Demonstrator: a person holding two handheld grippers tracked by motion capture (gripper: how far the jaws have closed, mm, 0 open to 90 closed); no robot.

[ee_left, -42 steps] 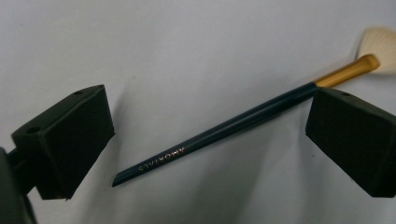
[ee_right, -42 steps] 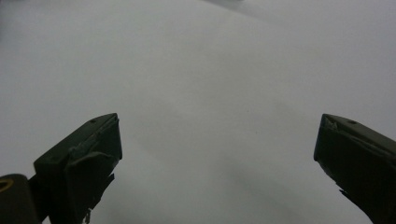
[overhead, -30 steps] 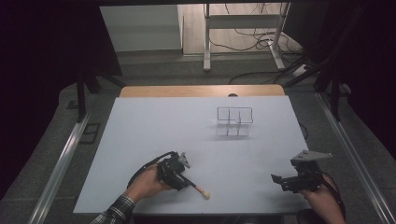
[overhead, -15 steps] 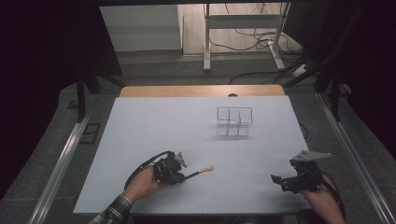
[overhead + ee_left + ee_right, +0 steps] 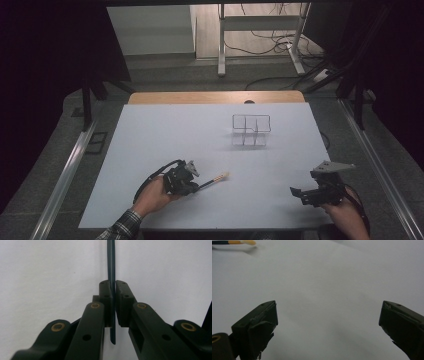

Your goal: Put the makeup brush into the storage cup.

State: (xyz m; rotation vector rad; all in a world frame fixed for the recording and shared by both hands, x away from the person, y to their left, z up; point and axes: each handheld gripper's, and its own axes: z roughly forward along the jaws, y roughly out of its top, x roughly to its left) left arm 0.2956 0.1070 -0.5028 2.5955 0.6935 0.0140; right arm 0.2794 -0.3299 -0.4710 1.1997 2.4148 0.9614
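A thin paintbrush with a dark handle, gold ferrule and pale tip sticks out to the right of my left gripper, low over the white table. In the left gripper view the jaws of my left gripper are shut on the dark handle, which runs straight up between the pads. My right gripper rests near the table's front right edge, held by a hand. Its jaws stand wide open with bare table between them. The brush tip shows far off in the right gripper view.
A clear plastic organiser with several compartments stands toward the back right of the white table. A wooden strip runs along the far edge. Metal rails flank both sides, and cables lie on the floor beyond.
The brush pointed toward the near right edge a second ago; it has swung round in the left gripper and now points right and slightly away. The right gripper has kept still.
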